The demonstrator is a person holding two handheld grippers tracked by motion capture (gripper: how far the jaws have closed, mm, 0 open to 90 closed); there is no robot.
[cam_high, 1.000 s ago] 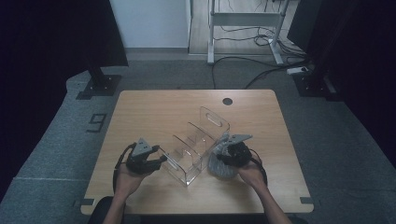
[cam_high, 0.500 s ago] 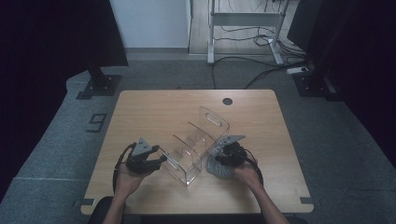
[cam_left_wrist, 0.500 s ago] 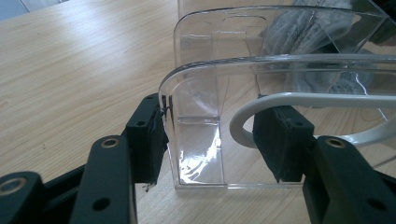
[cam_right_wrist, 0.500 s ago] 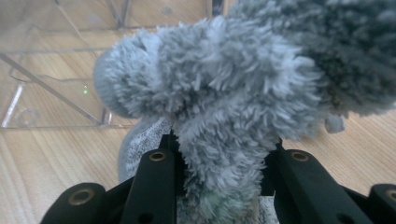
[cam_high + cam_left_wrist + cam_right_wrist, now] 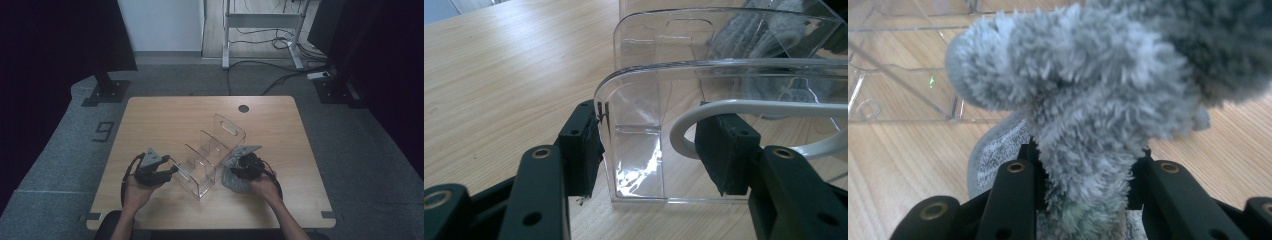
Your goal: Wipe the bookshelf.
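A clear plastic desk organizer [image 5: 210,152] with several upright dividers stands on the wooden table [image 5: 165,120], running from near left to far right. My left gripper [image 5: 171,170] is at its near end; its pads [image 5: 586,137] sit on either side of the end wall [image 5: 639,130], shut on it. My right gripper [image 5: 234,171] is beside the organizer's right side, shut on a grey fluffy cloth [image 5: 1088,90]. The cloth [image 5: 234,181] hangs down to the tabletop and lies against the clear wall.
A round black cable hole [image 5: 243,108] sits near the table's far edge. On the floor beyond are a black stand base [image 5: 105,92], a white desk frame [image 5: 260,22] and cables [image 5: 280,70].
My right gripper has shifted the grey cloth slightly toward the near edge along the organizer's side. The left gripper and the organizer have stayed put.
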